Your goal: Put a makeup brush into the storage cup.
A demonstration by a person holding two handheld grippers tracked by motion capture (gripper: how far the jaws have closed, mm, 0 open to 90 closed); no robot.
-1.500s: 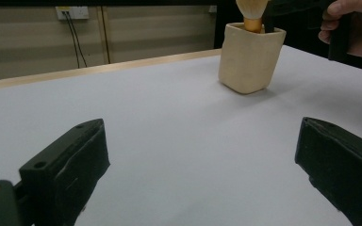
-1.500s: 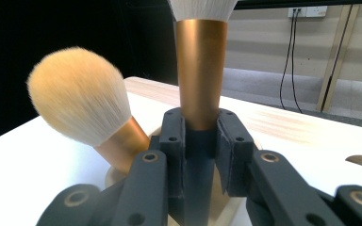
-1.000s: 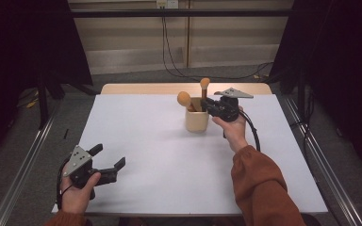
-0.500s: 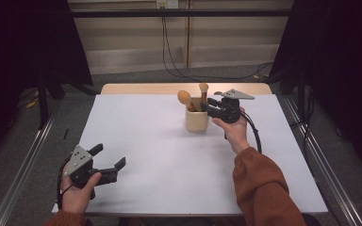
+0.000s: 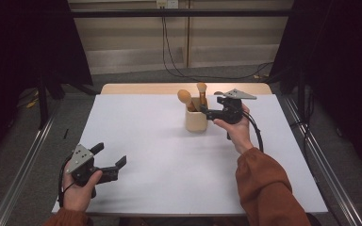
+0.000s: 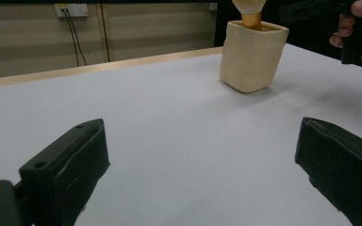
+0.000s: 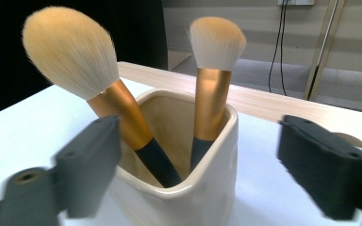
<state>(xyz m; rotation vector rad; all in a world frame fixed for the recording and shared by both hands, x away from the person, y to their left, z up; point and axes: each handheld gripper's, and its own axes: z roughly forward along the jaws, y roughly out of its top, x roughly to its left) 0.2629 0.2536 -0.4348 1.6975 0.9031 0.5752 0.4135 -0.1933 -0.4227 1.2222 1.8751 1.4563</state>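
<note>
Over on the left, the left gripper (image 5: 107, 161) sits low by the near edge of the table (image 5: 169, 179), jaws spread wide with nothing between them. From its own view the cream cup (image 6: 253, 56) is way off ahead and to its right, so that hand is well apart from the action.

Moving right, the cup (image 5: 196, 120) stands upright toward the far side of the table with two makeup brushes in it. The big fluffy brush (image 7: 70, 52) leans off to the left of the right gripper's line of sight, its handle slanting down into the cup. The narrower flat-top brush (image 7: 215, 44) stands close to upright, bristles up, handle down inside the cup.

Then the right gripper (image 5: 206, 112), just beside the cup and pointing at it from the right. Its jaws have just been opening and now stand wide, with the near rim of the cup and both brush handles lying between them, the pads touching nothing as far as I can tell.

So I'd say the right hand is the only one placed to do anything next, and since the upright brush's long axis runs vertical, straight ahead of the jaws, any pull would need to go up.
</note>
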